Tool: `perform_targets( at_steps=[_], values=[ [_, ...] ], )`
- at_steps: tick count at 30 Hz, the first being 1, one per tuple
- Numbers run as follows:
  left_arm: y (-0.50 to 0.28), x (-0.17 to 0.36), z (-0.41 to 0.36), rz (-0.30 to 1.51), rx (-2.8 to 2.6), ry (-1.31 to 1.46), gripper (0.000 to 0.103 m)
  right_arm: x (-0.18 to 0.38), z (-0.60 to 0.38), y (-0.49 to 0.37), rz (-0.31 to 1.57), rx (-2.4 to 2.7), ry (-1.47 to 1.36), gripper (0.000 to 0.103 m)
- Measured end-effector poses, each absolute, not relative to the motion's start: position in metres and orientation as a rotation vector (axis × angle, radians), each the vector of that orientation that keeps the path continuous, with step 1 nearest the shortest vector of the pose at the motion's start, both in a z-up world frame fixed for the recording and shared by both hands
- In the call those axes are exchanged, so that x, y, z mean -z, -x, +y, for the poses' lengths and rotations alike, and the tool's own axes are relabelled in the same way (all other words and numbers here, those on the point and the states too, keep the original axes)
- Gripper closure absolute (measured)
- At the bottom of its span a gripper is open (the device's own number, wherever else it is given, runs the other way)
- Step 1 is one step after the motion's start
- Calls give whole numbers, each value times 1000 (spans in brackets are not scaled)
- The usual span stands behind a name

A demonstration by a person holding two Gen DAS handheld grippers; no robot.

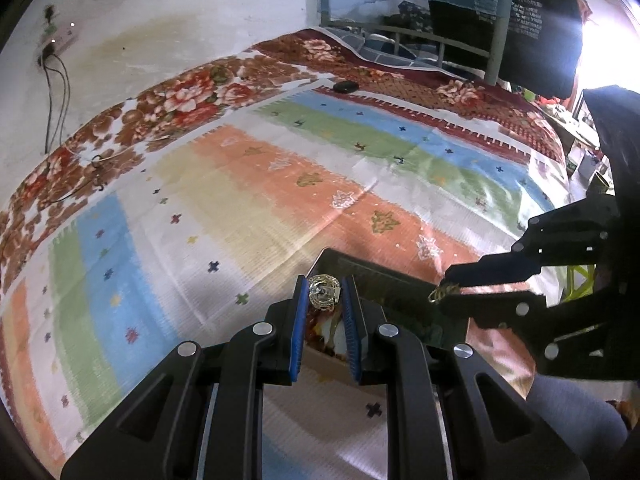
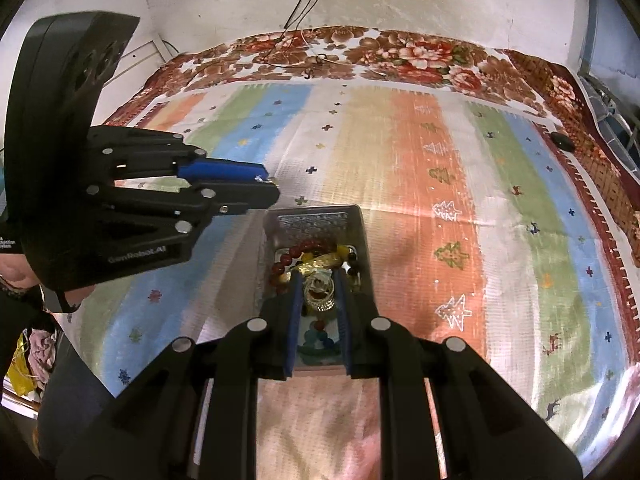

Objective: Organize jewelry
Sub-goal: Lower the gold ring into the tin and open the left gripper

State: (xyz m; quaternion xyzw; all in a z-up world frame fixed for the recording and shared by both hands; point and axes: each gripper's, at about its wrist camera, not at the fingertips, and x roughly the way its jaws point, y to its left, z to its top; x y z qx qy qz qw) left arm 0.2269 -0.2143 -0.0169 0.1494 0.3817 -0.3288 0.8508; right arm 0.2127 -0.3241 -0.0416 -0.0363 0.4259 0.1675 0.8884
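Two tools work over a bed: the left tool (image 1: 325,294) pinches a gold ornament (image 1: 324,295), the right tool (image 2: 318,292) grips a gold piece (image 2: 319,295) above the jewelry-filled tray (image 2: 362,232), seemingly for sorting.

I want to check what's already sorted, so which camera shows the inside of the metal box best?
The right wrist view: it looks down into the metal box at red beads. The left wrist view shows only its dark outer wall.
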Motion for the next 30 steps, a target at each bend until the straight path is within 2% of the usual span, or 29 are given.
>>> perform_targets(
  at_steps=[11,12,13,14,15,16,23,24,27,28,29,30],
  values=[
    [-234,29,-220,845,696,-309,86,61,-325,-223,906,-358,33,85],
    [-235,28,-221,844,698,-310,83,62,-324,-223,918,-366,33,84],
    [-235,27,-221,844,698,-303,59,63,-323,-223,922,-373,39,80],
    [-237,26,-220,837,695,-289,41,63,-323,-222,916,-369,42,64],
    [-237,25,-219,827,696,-277,27,63,-322,-222,912,-367,46,55],
    [-238,24,-219,826,700,-264,29,63,-322,-221,911,-371,49,49],
    [-234,15,-212,802,661,-248,29,58,-323,-215,894,-375,48,49],
    [-233,15,-212,800,655,-255,27,57,-324,-213,890,-373,47,49],
    [-223,14,-212,783,651,-288,8,54,-324,-208,883,-364,48,49],
    [-219,13,-212,773,643,-302,5,52,-324,-206,879,-357,51,46],
    [-215,12,-212,767,641,-307,5,51,-325,-204,875,-352,52,38],
    [-213,11,-212,769,638,-307,5,49,-325,-202,871,-347,53,35]
  ],
)
